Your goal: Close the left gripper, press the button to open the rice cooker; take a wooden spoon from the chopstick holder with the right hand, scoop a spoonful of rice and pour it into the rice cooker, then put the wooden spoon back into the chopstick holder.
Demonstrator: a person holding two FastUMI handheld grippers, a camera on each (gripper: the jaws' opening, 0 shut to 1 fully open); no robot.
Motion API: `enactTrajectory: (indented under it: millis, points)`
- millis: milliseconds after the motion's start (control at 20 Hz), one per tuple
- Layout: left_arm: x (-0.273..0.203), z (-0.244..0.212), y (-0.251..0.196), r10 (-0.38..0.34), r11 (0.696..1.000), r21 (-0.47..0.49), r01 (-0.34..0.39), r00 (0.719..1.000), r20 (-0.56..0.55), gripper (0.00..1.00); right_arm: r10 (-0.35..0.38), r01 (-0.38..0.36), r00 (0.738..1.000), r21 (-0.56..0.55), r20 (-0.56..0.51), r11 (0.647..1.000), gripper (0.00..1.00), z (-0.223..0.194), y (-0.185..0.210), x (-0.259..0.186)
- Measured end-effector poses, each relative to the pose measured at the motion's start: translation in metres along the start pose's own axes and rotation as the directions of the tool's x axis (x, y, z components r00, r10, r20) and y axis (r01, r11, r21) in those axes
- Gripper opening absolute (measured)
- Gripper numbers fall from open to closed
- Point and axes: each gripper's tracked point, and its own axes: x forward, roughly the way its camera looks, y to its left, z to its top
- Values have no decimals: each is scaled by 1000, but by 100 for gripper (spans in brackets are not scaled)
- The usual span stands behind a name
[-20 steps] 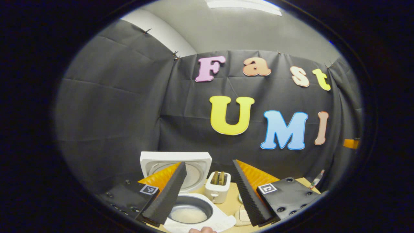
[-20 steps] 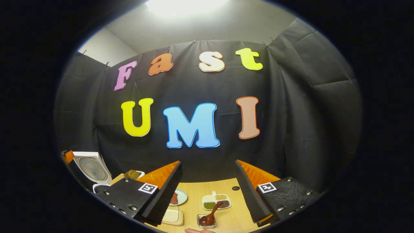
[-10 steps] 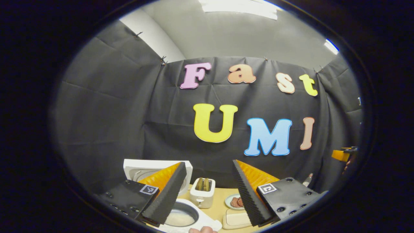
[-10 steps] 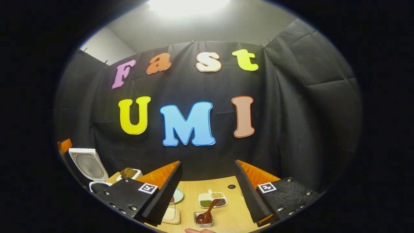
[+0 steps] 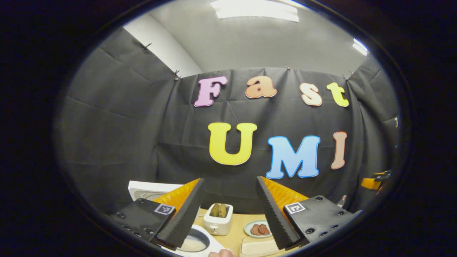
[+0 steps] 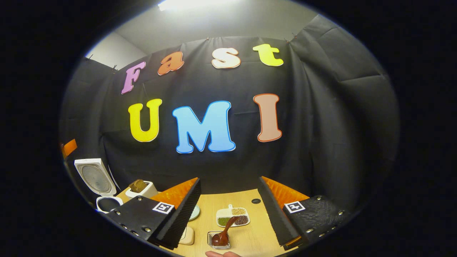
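On the table (image 6: pixel 250 200), both grippers, left (image 5: pixel 228 214) and right (image 6: pixel 228 214), gaped wide and empty, the cooker (image 6: pixel 107 203) stood lid-up at far left, and the spoon (image 6: pixel 223 233) rested in a small dish (image 6: pixel 210 244).

The white rice cooker (image 6: pixel 101 187) stood open, lid raised; the wooden spoon (image 6: pixel 224 233) rested tilted in a small clear container (image 6: pixel 218 243).
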Motion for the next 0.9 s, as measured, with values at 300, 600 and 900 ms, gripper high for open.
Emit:
enactTrajectory:
  millis: [300,600,900]
  points:
    - [1,-18,-25,-10,999,34,11,999,-39,99,34,-32,995,23,-94,999,97,-54,-6,31]
    - [1,-7,-43,-7,997,77,5,1000,28,99,41,-37,991,30,-130,999,97,-104,-17,53]
    - [0,-24,-48,2,994,106,-1,1000,-12,96,58,-54,981,26,-184,998,97,-152,-22,75]
